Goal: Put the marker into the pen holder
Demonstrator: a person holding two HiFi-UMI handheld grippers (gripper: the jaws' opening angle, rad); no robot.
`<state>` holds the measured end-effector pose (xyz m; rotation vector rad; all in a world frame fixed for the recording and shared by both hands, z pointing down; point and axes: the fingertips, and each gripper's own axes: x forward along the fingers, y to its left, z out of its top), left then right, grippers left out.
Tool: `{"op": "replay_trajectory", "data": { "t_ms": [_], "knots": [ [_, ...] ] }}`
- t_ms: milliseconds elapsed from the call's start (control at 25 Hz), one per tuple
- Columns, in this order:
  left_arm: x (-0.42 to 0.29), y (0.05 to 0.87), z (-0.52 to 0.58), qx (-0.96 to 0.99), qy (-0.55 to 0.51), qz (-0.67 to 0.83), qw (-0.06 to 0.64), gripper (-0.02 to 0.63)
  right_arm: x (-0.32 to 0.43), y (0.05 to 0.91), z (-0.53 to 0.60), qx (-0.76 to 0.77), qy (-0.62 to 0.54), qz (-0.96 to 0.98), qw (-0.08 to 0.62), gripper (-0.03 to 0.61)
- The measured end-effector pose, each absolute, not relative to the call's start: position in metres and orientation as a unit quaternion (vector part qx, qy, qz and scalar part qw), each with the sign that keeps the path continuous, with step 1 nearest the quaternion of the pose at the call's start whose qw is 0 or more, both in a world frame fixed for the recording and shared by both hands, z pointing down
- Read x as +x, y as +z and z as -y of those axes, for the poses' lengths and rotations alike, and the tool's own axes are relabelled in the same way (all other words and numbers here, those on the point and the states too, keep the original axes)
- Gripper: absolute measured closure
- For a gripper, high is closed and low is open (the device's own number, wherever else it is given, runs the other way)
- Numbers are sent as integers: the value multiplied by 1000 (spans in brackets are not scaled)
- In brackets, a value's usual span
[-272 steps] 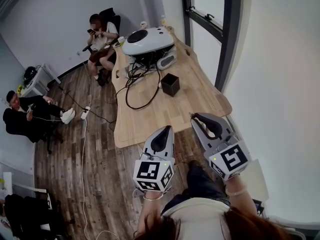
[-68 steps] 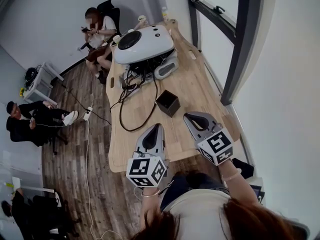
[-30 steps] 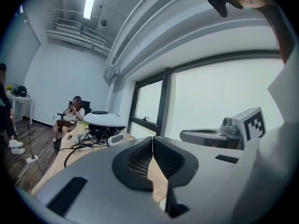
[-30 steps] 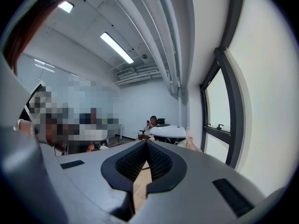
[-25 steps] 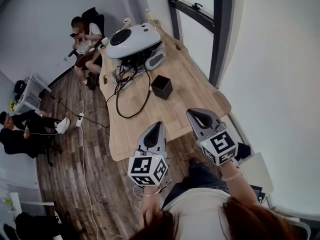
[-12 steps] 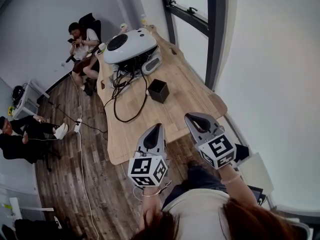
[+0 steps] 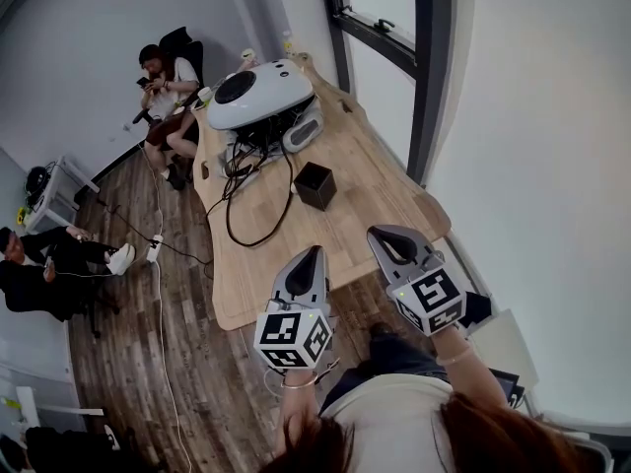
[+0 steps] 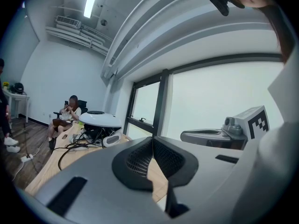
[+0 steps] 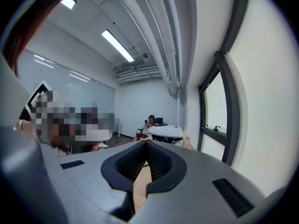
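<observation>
A black square pen holder (image 7: pixel 315 185) stands upright near the middle of the long wooden table (image 7: pixel 360 180). No marker shows in any view. My left gripper (image 7: pixel 314 255) hangs over the floor just before the table's near edge, shut with nothing in it. My right gripper (image 7: pixel 381 236) hovers at the near right corner of the table, also shut and empty. In the left gripper view the jaws (image 8: pixel 152 143) meet, and the right gripper (image 8: pixel 211 136) shows beside them. The right gripper view shows its jaws (image 9: pixel 146 146) closed too.
A white domed device (image 7: pixel 259 94) sits on the far half of the table, with black cables (image 7: pixel 246 180) trailing toward the holder. One person sits at the far end (image 7: pixel 163 75), another on the left (image 7: pixel 35 264). A window frame (image 7: pixel 426 67) runs along the right.
The head view has swayed slightly, so the table sits a little differently in frame. Both grippers stay shut near the table's near end. The pen holder has not moved.
</observation>
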<state>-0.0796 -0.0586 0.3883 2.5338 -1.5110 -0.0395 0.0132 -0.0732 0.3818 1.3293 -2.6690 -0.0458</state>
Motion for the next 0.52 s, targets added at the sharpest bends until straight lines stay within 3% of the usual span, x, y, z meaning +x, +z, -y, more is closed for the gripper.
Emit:
{"op": "replay_trajectory", "data": {
  "t_ms": [520],
  "knots": [
    [-69, 397, 86, 856, -11, 507, 105, 592, 26, 392, 94, 449, -12, 889, 91, 551]
  ]
}}
